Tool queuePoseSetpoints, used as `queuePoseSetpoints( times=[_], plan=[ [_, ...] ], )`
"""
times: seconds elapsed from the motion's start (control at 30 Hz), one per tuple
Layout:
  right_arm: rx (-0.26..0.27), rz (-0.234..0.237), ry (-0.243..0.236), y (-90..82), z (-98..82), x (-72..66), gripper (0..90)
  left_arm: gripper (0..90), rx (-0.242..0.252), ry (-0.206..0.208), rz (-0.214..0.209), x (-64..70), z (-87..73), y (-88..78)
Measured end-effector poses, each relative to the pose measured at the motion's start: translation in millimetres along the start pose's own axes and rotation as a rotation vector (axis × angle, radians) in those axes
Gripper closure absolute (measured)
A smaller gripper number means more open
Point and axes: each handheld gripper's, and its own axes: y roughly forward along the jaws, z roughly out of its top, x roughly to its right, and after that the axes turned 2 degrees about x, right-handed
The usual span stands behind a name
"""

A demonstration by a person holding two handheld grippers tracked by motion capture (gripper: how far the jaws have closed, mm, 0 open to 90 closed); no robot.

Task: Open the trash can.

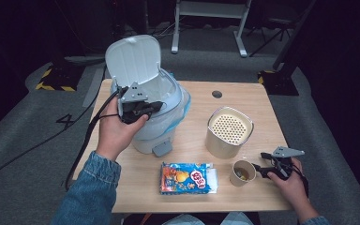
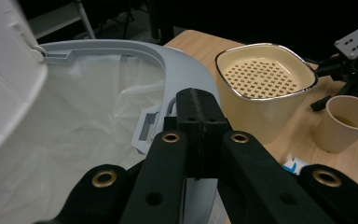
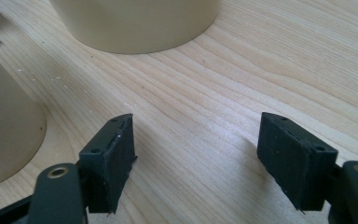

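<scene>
A white pedal bin (image 1: 164, 108) stands at the table's left with its lid (image 1: 132, 58) raised and a clear liner (image 2: 88, 107) inside. My left gripper (image 1: 154, 107) (image 2: 199, 116) hovers at the bin's grey rim (image 2: 186, 70), shut, with its pads pressed together and nothing between them. My right gripper (image 1: 258, 168) (image 3: 196, 154) rests low over the table at the front right, open, with bare wood between its pads. A paper cup (image 1: 242, 173) (image 3: 4, 130) with a little brown liquid stands just left of it, not touched.
A beige container with a perforated top (image 1: 229, 131) (image 2: 265, 79) stands behind the cup. A blue and orange snack bag (image 1: 186, 178) lies flat near the front edge. The wooden table (image 1: 201, 93) has a cable hole (image 1: 217, 94) at the back. Dark floor surrounds it.
</scene>
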Motion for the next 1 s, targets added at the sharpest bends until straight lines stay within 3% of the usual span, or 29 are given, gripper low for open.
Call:
queuePoseSetpoints(
  times=[0.03, 0.2, 0.37, 0.4, 0.43, 0.47, 0.5, 0.57, 0.73, 1.0],
  plan=[
    [0.000, 0.000, 0.000, 0.0, -0.1, 0.0, 27.7, 90.0, 0.003, -0.014, -0.029, 0.1, -0.4, 0.7],
    [0.000, 0.000, 0.000, 0.0, -0.1, 0.0, 27.7, 88.8, 0.041, -0.045, -0.065, -3.5, -4.0, -0.1],
    [0.000, 0.000, 0.000, 0.0, -0.1, 0.0, 27.7, 65.7, 0.055, -0.063, -0.097, -0.7, -5.6, -3.5],
    [0.000, 0.000, 0.000, 0.0, -0.1, 0.0, 27.7, 65.7, 0.062, -0.052, -0.108, 0.2, -6.0, -5.2],
    [0.000, 0.000, 0.000, 0.0, -0.1, 0.0, 27.7, 56.9, 0.081, -0.036, -0.143, 3.1, -7.5, -9.6],
    [0.000, 0.000, 0.000, 0.0, -0.1, 0.0, 27.7, 55.8, 0.081, -0.036, -0.143, 3.1, -7.5, -9.6],
    [0.000, 0.000, 0.000, 0.0, -0.1, -0.1, 27.7, 53.9, 0.086, -0.035, -0.175, 6.2, -10.3, -15.7],
    [0.000, 0.000, 0.000, 0.0, -0.1, 0.0, 27.7, 52.1, 0.088, -0.029, -0.199, 9.0, -14.6, -21.7],
    [0.000, -0.001, 0.000, -0.1, 0.0, 0.0, 27.7, 49.7, 0.076, -0.006, -0.210, 16.5, -29.4, -33.7],
    [-0.001, -0.001, -0.001, -0.1, 0.0, 0.0, 27.7, 47.8, 0.066, 0.001, -0.189, 19.6, -51.6, -45.5]
  ],
)
